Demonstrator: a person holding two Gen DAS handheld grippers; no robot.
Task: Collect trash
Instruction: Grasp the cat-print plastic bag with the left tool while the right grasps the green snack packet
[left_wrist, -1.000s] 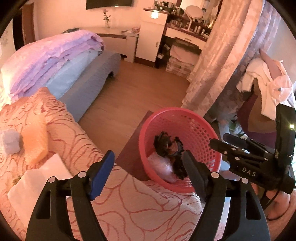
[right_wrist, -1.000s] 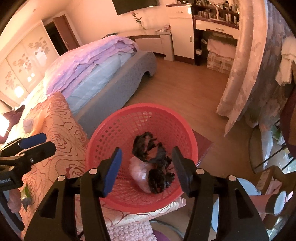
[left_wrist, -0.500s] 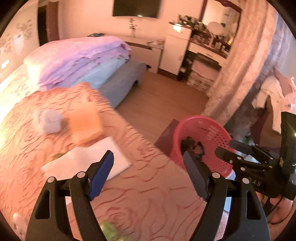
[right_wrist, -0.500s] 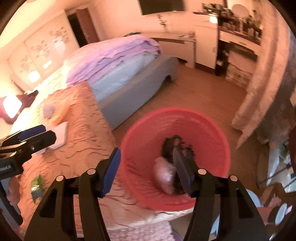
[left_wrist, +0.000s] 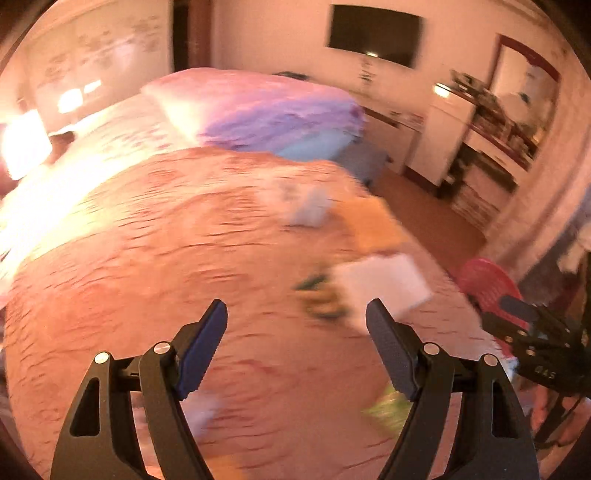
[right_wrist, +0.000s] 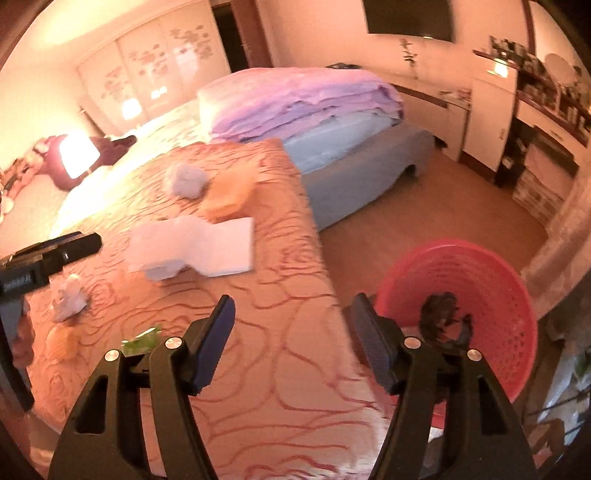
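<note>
Trash lies on an orange rose-patterned bedspread (right_wrist: 280, 332): white paper sheets (right_wrist: 207, 247), an orange crumpled piece (right_wrist: 227, 195), a grey wad (right_wrist: 186, 179), a small white wad (right_wrist: 70, 297) and a green wrapper (right_wrist: 142, 338). A red mesh basket (right_wrist: 491, 291) with dark trash inside stands on the floor at the bed's edge. My right gripper (right_wrist: 291, 332) hovers over the bed's edge, its jaws opening with nothing between them. My left gripper (left_wrist: 295, 332) hangs open and empty over the blurred bedspread (left_wrist: 147, 258), left of the white paper (left_wrist: 384, 284) and a green wrapper (left_wrist: 388, 406).
Folded purple and blue bedding (right_wrist: 306, 103) lies farther up the bed. A wooden floor (right_wrist: 443, 206), white cabinets (right_wrist: 491, 110) and a curtain (right_wrist: 565, 229) lie to the right. A lit lamp (right_wrist: 75, 153) glows at the far left.
Both grippers swung left from above the red basket to over the bedspread. The right jaws have widened. The basket now sits at the right of each view.
</note>
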